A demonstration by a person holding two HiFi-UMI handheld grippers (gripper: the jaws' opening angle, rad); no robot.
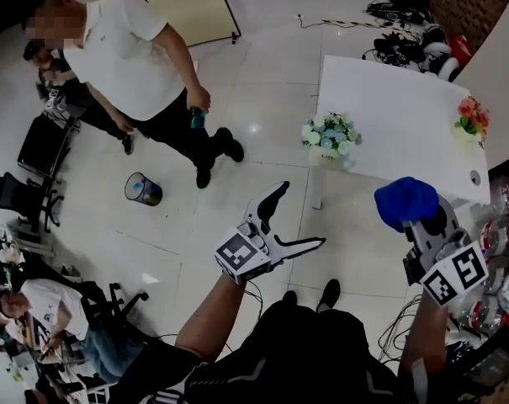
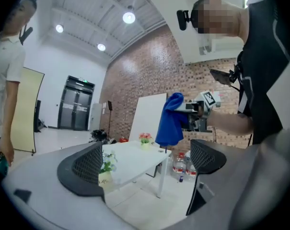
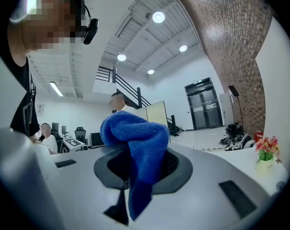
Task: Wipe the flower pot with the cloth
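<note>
Closest in, the person's dark top [image 1: 304, 352] fills the near edge, with both arms held out ahead of it over open floor. Beyond and to the right stands the white table [image 1: 397, 99], well apart from either tool. Of the two, the left gripper [image 1: 301, 214] has its jaws spread wide with nothing between them. The right gripper [image 1: 418, 219] is clamped on the blue cloth [image 1: 404, 199], which bunches over the jaw tips and trails a loose tail below.

On the table's near-left corner sits a small flower pot [image 1: 325, 155] of white blooms. A second pot [image 1: 468, 133], with pink flowers, stands at the right edge — which one is meant I cannot tell.

Wiping has not begun, so the step in hand looks like the approach. To do it well, I judge the empty left jaws should first steady the pot by its wall — it looks light and sits near the table edge, so a sideways push could tip it. The bunched part of the cloth can then press against the pot's side, below the blooms, and stroke gently round.
</note>
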